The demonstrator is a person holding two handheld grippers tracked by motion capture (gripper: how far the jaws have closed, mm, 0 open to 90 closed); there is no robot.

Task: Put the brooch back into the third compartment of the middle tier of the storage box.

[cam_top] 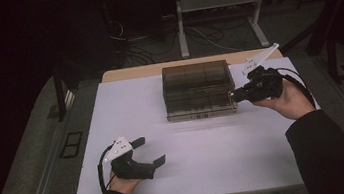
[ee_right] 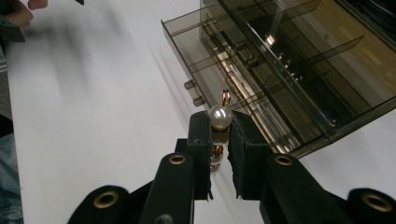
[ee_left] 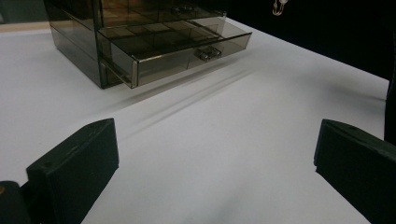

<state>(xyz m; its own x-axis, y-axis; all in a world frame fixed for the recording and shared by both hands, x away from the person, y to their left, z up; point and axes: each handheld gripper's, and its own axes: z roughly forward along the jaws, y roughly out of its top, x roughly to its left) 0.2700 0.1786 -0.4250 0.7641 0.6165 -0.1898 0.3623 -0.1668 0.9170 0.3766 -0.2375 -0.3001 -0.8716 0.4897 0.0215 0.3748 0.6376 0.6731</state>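
Between the right gripper's [ee_right: 219,135] black jaws sits a pearl earring [ee_right: 220,116]: a round, glossy white pearl on top, a small copper-coloured wire loop rising from it, and gold-toned banded metal running down into the gap where the jaws pinch it. Just beyond it stands a smoky, translucent brown drawer box [ee_right: 299,70], its lowest drawer [ee_right: 201,60] pulled out, with thin dividers making small compartments and two little knobs on its front. From the high view, this gripper is held at the box's right front corner, over a white tabletop [cam_top: 207,148]. Well apart, at the near left of the table, the left gripper [cam_top: 149,153] rests low with its jaws spread wide and nothing between them.
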